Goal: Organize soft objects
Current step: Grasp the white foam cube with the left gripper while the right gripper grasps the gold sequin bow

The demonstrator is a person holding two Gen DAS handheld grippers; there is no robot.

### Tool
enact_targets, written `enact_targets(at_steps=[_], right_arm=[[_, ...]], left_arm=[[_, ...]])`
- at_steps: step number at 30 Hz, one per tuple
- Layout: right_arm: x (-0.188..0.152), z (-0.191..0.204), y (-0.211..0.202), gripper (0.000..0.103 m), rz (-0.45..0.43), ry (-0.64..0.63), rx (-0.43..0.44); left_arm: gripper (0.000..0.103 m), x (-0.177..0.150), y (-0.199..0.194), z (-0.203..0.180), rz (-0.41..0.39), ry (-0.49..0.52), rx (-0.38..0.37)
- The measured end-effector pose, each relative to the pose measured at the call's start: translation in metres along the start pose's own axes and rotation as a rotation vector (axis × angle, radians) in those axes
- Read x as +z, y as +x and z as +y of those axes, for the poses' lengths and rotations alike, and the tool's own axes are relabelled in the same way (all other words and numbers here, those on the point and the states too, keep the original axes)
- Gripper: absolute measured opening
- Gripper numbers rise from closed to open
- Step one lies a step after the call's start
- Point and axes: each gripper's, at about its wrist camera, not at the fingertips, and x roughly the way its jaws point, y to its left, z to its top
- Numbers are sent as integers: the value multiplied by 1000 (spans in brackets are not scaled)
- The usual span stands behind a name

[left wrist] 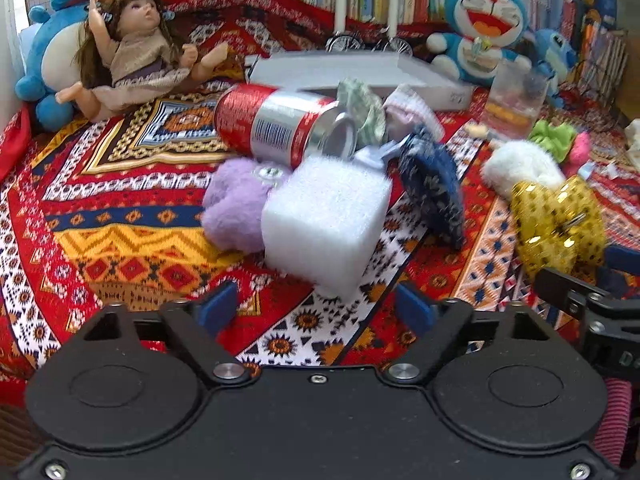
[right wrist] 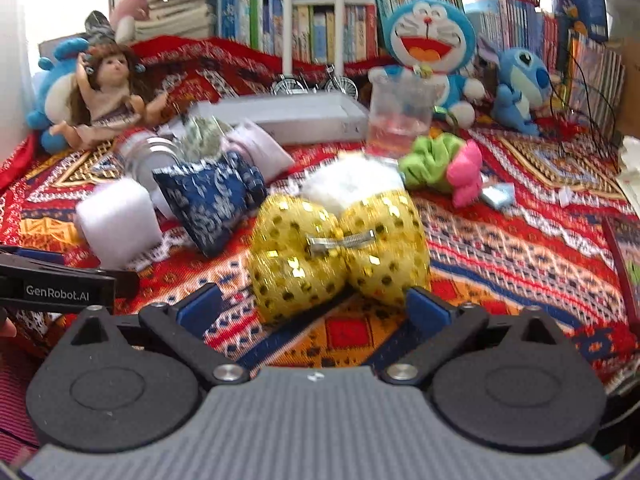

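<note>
Left gripper [left wrist: 316,306] is gaping before the white foam cube [left wrist: 326,224], apparently lining up; right gripper [right wrist: 314,306] is straddling the gold bow [right wrist: 340,252], unclenched.

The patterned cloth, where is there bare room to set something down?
The patterned cloth lies bare left of the purple plush, below the doll, and right of the gold bow. Crowded around the can, foam cube and blue pouch.
</note>
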Motion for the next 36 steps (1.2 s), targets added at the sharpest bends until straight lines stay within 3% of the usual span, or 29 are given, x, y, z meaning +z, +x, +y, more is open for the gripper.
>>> enact_targets(at_steps=[3, 6, 11, 13, 15, 20, 28, 30, 33, 36], right_arm=[[5, -1, -1, 95, -20, 18, 6], [9, -1, -1, 92, -39, 19, 12], [11, 2, 4, 87, -40, -14, -35], [12, 0, 5, 89, -55, -12, -64], [14, -5, 10, 103, -51, -11, -86], [14, -6, 21, 103, -23, -37, -76], [8, 0, 26, 103, -22, -81, -41], [6, -1, 25, 97, -25, -76, -33], [6, -3, 23, 90, -32, -62, -20], [6, -3, 19, 79, -51, -57, -13]], left_arm=[[77, 4, -10, 2, -38, -10, -51], [65, 8, -17, 1, -74, -11, -85], [60, 12, -19, -2, -91, 7, -78], [63, 14, -19, -1, -106, 11, -66], [69, 16, -18, 0, -117, 23, -44], [87, 18, -16, -3, -171, 75, 22], [82, 23, 4, -7, -127, 89, 16], [80, 22, 7, -9, -118, 89, 21], [65, 20, 6, -15, -133, 120, 47], [63, 20, 2, -16, -135, 116, 16]])
